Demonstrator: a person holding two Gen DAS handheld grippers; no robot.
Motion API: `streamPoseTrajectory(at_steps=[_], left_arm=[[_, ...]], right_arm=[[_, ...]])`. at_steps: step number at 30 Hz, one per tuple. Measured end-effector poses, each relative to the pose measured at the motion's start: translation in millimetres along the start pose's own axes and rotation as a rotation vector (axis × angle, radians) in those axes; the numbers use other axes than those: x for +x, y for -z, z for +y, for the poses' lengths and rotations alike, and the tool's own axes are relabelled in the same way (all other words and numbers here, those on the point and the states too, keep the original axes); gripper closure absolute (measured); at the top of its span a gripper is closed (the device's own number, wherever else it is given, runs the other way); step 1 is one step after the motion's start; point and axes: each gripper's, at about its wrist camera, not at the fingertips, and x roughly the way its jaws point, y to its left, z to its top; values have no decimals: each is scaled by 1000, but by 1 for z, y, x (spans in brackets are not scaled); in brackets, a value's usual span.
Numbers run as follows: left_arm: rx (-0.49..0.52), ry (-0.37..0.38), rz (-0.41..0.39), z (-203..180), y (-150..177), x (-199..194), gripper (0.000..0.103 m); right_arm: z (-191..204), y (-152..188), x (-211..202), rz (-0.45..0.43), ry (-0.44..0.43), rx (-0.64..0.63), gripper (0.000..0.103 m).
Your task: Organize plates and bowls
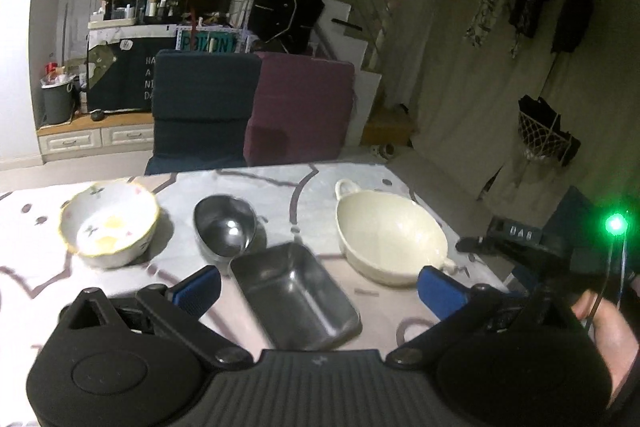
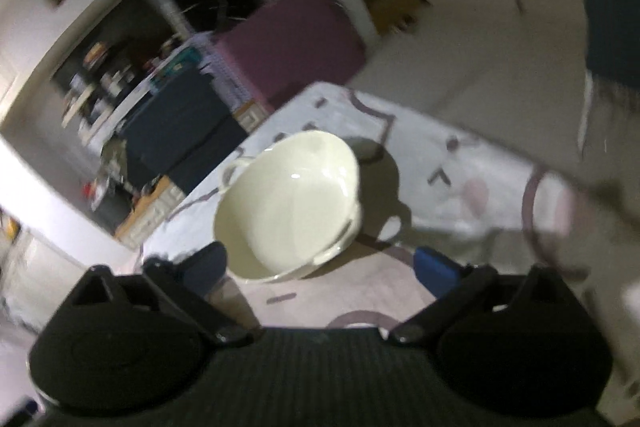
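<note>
On the patterned tablecloth, the left wrist view shows a floral bowl with a yellow rim (image 1: pixel 108 223) at the left and an oval steel bowl (image 1: pixel 226 227) beside it. A rectangular steel dish (image 1: pixel 296 295) lies nearest, and a cream two-handled bowl (image 1: pixel 390 237) sits to the right. My left gripper (image 1: pixel 320 289) is open, its blue pads (image 1: pixel 198 289) on either side of the steel dish without touching it. In the blurred right wrist view, my right gripper (image 2: pixel 322 265) is open. The cream bowl (image 2: pixel 292 203) has its near rim between the fingertips, which stay clear of it.
The table's far edge (image 1: pixel 280 169) faces a dark blue cushion block (image 1: pixel 202 107) and a maroon one (image 1: pixel 300 107). A black device with a green light (image 1: pixel 616 225) and a hand (image 1: pixel 608 323) show at the right. Cluttered shelves stand behind.
</note>
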Motion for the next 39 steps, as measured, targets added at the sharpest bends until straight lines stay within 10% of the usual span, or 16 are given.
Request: streamPoseTrajectory(at_steps=[7,15,28,39], left_arm=[[-10,7,-32,-3,-22,49,0],[-4,22,-21,-12,-31,83,0],[69,101,36,-43,-13,115,2],[101,184,180,-60,-10,174,42]], right_arm=[[-25,0,49,72,-69,290,46],[-17,1,73,77,-9,305,84],[-46,-14,48,106,43,199,86],[-89,-34,23,47,83,171,89]])
